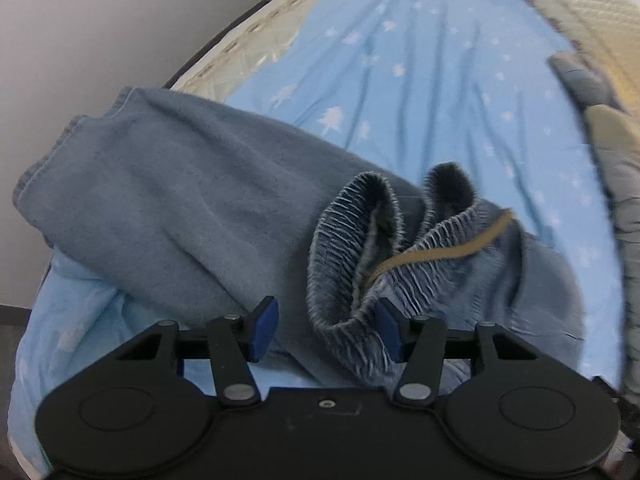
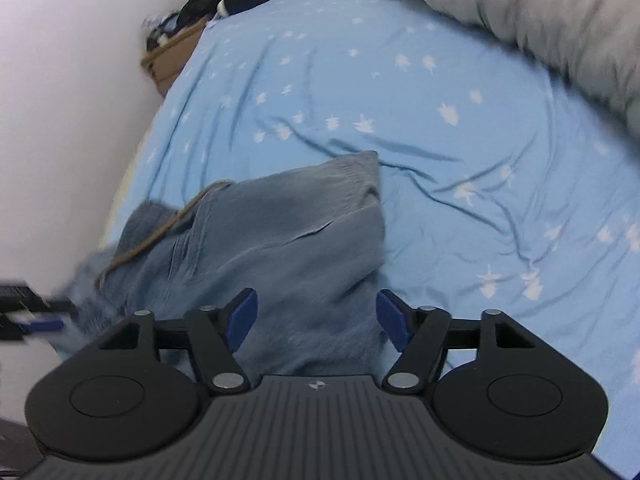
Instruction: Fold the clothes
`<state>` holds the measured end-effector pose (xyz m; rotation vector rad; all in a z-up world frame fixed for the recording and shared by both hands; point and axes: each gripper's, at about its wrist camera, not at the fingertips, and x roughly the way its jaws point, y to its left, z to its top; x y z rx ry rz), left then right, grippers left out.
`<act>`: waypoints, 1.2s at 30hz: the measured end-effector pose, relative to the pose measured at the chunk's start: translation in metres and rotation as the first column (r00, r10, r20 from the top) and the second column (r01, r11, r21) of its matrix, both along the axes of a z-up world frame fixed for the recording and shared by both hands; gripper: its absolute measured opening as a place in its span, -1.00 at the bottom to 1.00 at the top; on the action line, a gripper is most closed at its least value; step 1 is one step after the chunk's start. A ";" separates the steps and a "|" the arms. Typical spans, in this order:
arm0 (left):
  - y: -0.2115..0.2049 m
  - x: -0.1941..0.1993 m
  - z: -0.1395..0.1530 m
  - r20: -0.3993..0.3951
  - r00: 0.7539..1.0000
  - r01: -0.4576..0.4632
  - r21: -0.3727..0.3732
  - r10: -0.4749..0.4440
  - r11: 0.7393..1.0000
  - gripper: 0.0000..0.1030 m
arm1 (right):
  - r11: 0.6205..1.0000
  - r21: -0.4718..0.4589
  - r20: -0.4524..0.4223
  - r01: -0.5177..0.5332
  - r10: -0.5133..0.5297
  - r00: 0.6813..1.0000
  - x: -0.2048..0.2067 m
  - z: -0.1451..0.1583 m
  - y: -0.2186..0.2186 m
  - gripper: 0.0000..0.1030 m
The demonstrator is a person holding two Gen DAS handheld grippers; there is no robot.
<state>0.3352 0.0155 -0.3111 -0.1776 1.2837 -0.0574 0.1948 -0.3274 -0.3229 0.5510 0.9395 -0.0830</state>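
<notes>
A pair of blue-grey fleece pants point(image 1: 180, 208) lies on the bed, doubled over, with its elastic waistband point(image 1: 352, 248) and tan drawstring point(image 1: 436, 254) bunched toward me. My left gripper point(image 1: 326, 330) is open, its blue pads either side of the waistband fabric. In the right wrist view the same pants point(image 2: 288, 240) lie under my right gripper point(image 2: 316, 320), which is open with cloth between its pads. The left gripper's tip point(image 2: 36, 316) shows at the left edge, blurred.
A light blue sheet point(image 2: 460, 160) with white prints covers the bed. Grey and beige garments point(image 2: 520, 12) are piled at the far right. A cardboard box point(image 2: 172, 60) and dark items stand beside the bed by the white wall point(image 1: 100, 20).
</notes>
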 end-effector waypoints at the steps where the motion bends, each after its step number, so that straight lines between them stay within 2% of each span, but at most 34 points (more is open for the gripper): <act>1: -0.003 0.003 -0.007 -0.006 1.000 -0.003 0.029 0.003 1.000 -0.02 | 1.000 0.031 -0.001 0.003 -0.003 1.000 0.003 -0.007 -0.006 0.43; 6: -0.012 0.005 -0.031 -0.041 0.999 -0.006 0.139 0.011 0.990 0.00 | 0.984 0.176 -0.026 -0.022 0.027 0.999 0.021 -0.045 -0.024 0.45; 13: -0.018 0.008 -0.047 -0.083 0.997 0.010 0.192 0.007 0.981 0.01 | 0.953 0.304 -0.037 0.000 0.012 0.999 0.037 -0.067 -0.028 0.45; 19: -0.018 0.009 -0.047 -0.085 0.996 0.029 0.208 -0.011 0.978 0.00 | 0.931 0.361 -0.052 0.047 -0.030 0.998 0.040 -0.075 -0.029 0.41; 22: -0.016 0.009 -0.042 -0.084 0.996 0.038 0.206 -0.022 0.978 -0.02 | 0.931 0.360 -0.071 0.063 -0.039 0.997 0.037 -0.072 -0.031 0.11; 24: -0.016 0.009 -0.036 -0.083 0.996 0.049 0.203 -0.033 0.978 -0.02 | 0.935 0.348 -0.082 0.069 -0.043 0.996 0.035 -0.068 -0.030 -0.24; 27: -0.018 0.000 -0.019 -0.079 0.996 0.063 0.194 -0.049 0.979 -0.02 | 0.953 0.296 -0.078 0.057 -0.035 0.996 0.033 -0.054 -0.021 -0.55; 30: -0.015 -0.009 -0.001 -0.059 0.996 0.072 0.171 -0.063 0.983 -0.01 | 0.963 0.263 -0.061 0.059 -0.044 0.997 0.033 -0.037 -0.012 -0.70; 36: 0.000 -0.023 0.028 -0.018 0.997 0.079 0.121 -0.077 0.990 -0.01 | 0.974 0.218 0.024 0.055 -0.062 0.998 0.031 0.005 0.011 -0.80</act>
